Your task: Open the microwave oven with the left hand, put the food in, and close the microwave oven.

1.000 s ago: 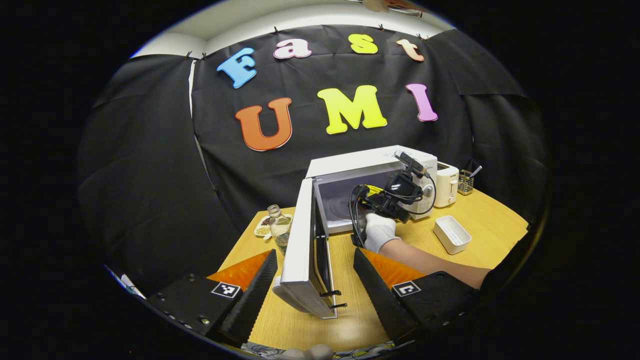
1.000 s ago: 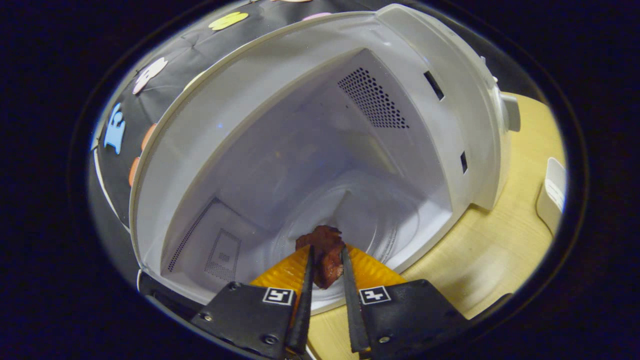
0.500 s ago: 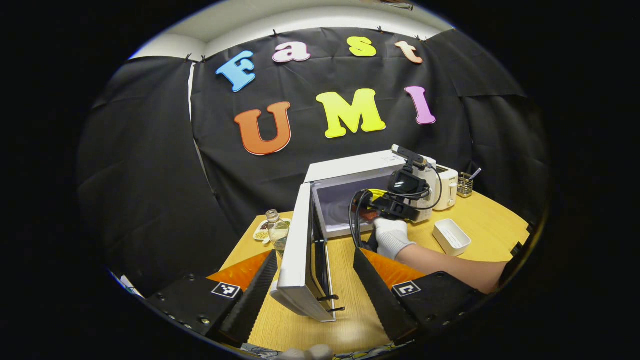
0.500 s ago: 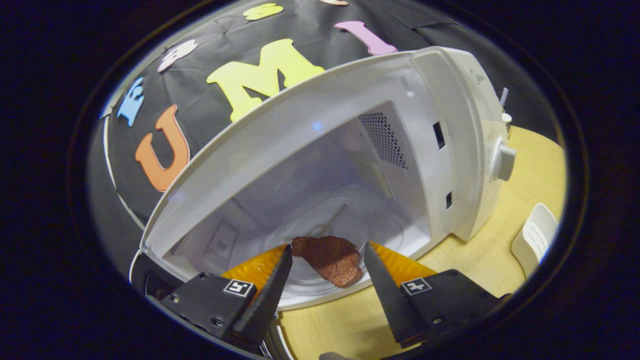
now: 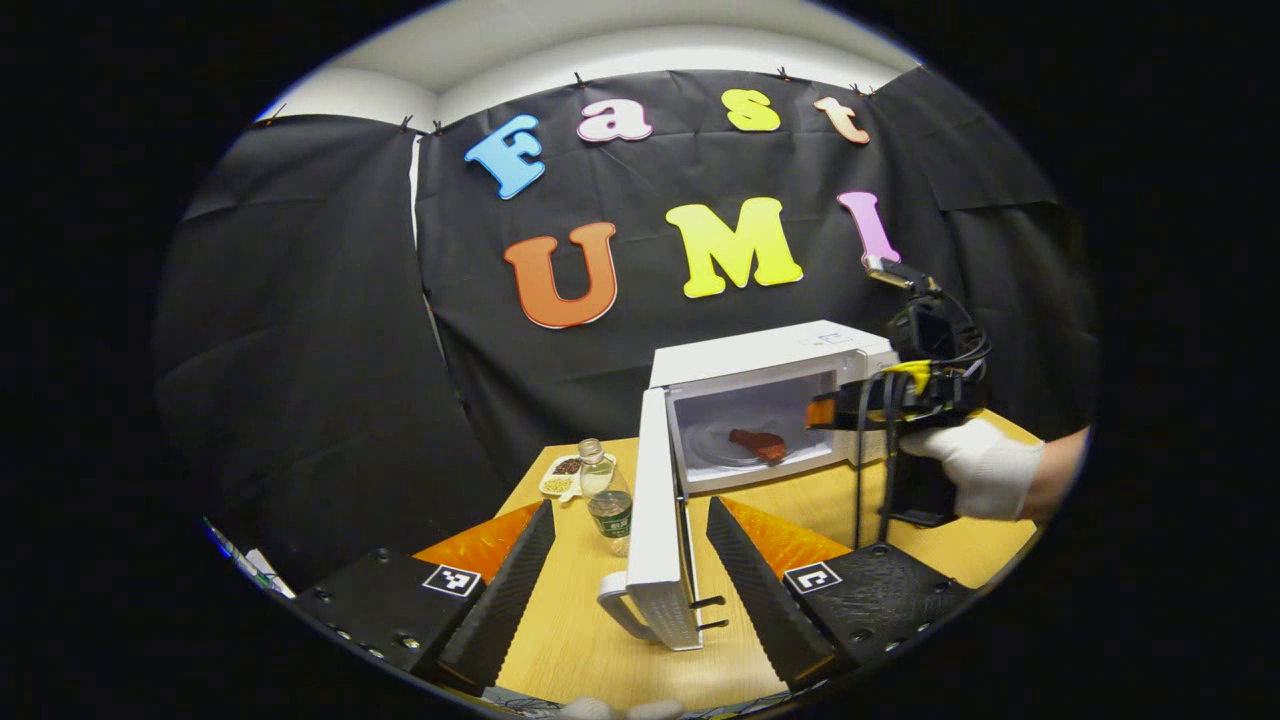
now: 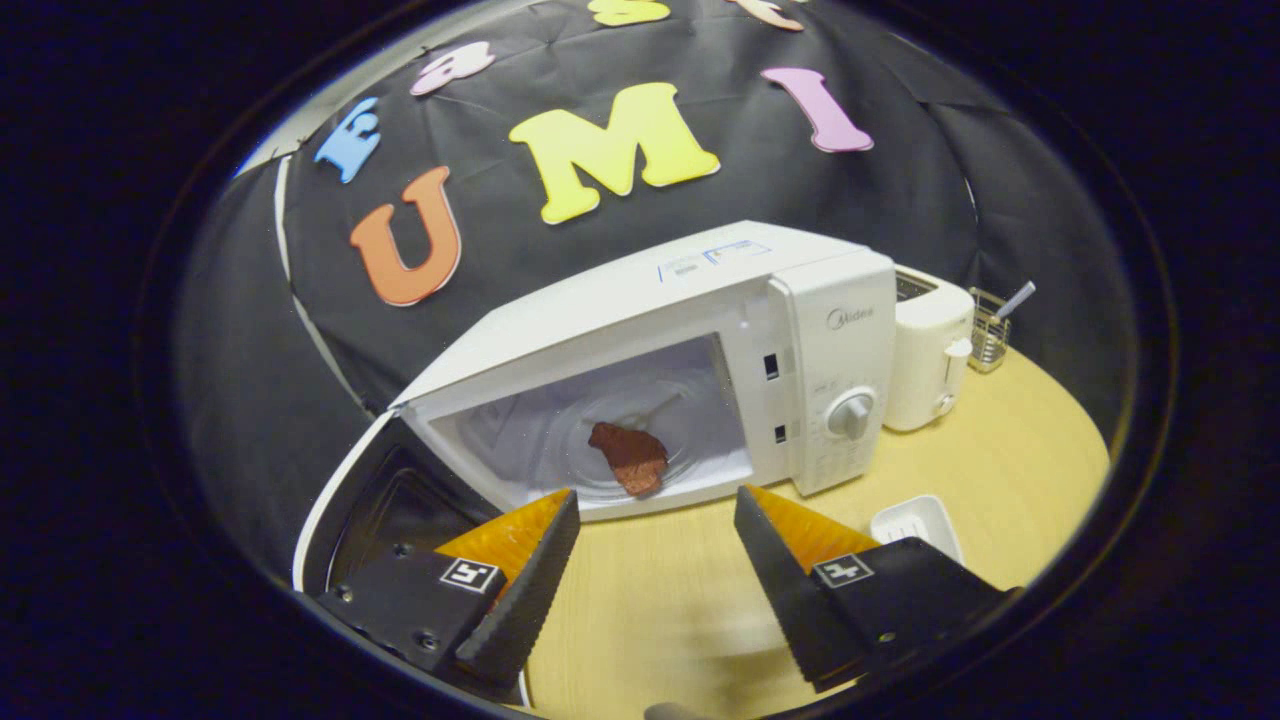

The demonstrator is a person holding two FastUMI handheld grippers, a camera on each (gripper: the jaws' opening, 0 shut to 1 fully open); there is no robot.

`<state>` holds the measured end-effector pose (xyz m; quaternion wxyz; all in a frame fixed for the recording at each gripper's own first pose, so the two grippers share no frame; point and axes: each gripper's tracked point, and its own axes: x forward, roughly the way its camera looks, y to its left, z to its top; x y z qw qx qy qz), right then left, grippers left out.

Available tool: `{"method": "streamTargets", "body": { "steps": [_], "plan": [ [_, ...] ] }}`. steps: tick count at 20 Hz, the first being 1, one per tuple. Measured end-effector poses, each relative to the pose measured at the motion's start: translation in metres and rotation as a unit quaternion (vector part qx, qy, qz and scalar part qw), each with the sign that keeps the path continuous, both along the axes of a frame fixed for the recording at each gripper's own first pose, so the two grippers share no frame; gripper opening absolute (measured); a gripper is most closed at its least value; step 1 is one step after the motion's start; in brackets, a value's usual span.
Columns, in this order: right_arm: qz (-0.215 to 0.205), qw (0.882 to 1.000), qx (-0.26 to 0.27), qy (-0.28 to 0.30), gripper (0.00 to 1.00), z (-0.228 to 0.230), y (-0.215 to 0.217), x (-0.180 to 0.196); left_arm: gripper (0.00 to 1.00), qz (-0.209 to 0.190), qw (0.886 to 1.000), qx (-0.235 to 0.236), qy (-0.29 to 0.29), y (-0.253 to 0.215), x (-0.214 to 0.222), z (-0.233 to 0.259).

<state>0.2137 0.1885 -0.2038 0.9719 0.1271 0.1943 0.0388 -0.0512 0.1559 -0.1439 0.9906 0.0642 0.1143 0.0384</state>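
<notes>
- Microwave oven (image 6: 700,330): white, standing on the wooden table (image 6: 1010,450) with its cavity exposed; a control dial (image 6: 852,414) sits on the right-hand panel.
- Door (image 5: 655,520): swung fully out on its left hinge, seen edge-on in the left gripper view, with the handle (image 5: 620,612) on its outer face and two latch hooks on the free edge.
- Food (image 6: 628,457): a reddish-brown piece, resembling cooked meat, lying on the glass turntable inside the cavity, free of both tools; also visible in the left gripper view (image 5: 758,443).
- Right gripper (image 6: 650,560): fingers spread and empty, outside the cavity in front of the opening; in the left gripper view it is carried by a white-gloved hand (image 5: 985,465) to the right of the oven.
- Left gripper (image 5: 625,560): fingers spread, empty, straddling the free edge of the door without touching it.
- Stage (judged): food is placed; closing the door remains.
- Risk 1 (judged): a push near the free edge that is off-square could slide the oven across the table instead of latching it.
- Risk 2 (judged): a plastic bottle (image 5: 606,498) stands just beside the door's outer face; a left-gripper approach on that side could topple it.
- Risk 3 (judged): a weak push may leave the hooks unlatched, the door ajar.
- Background: toaster (image 6: 928,345), small white tray (image 6: 915,520).
</notes>
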Motion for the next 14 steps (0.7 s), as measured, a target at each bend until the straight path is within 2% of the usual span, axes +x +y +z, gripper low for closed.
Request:
{"method": "streamTargets", "body": {
  "steps": [1,8,14],
  "plan": [
    [0.012,1.0,-0.015,0.006,1.0,0.006,-0.005,-0.016,0.94,0.003,1.0,0.0,-0.004,0.004,0.0,0.0],
    [-0.004,0.997,-0.07,-0.02,1.0,0.06,-0.078,-0.113,0.94,0.049,0.999,-0.004,-0.024,0.043,-0.001,-0.001],
    [-0.06,0.994,-0.076,-0.05,1.0,0.09,-0.14,-0.175,0.94,0.051,0.998,-0.007,-0.022,0.054,0.002,-0.015]
  ]
}}
